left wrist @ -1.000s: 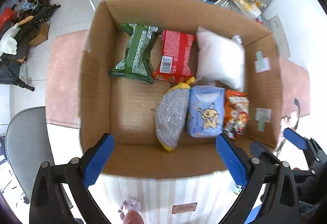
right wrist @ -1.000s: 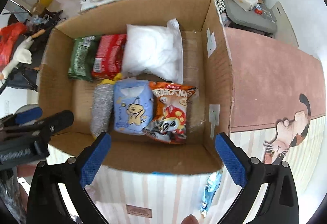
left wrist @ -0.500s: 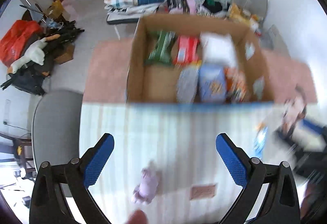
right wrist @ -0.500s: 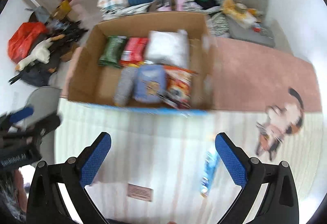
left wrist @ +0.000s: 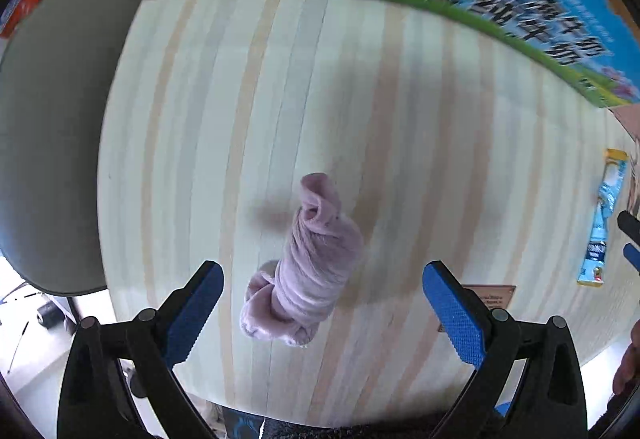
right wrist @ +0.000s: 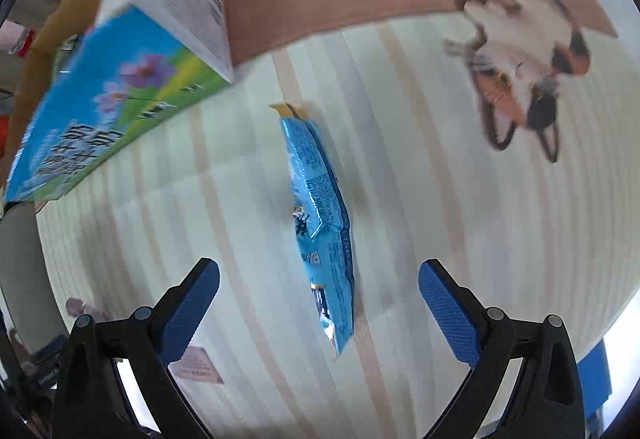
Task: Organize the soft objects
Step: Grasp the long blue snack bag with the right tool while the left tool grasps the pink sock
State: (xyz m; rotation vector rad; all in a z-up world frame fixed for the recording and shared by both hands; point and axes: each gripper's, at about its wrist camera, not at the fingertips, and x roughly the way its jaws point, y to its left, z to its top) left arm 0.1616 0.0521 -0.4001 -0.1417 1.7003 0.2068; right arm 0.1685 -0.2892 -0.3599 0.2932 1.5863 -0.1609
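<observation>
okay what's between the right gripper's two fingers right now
The blue snack packet lies on the striped mat, its near end between the open right gripper fingers, untouched, in the right wrist view.

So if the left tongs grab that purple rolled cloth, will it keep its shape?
Probably not fully. The purple rolled cloth looks soft and loosely twisted, so it would likely squash between the open left tongs. Its loose ends may droop or unroll.

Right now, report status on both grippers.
Left gripper open over rolled purple cloth. Right gripper open over blue packet. Both items lie on striped mat, nothing blocking.
</observation>
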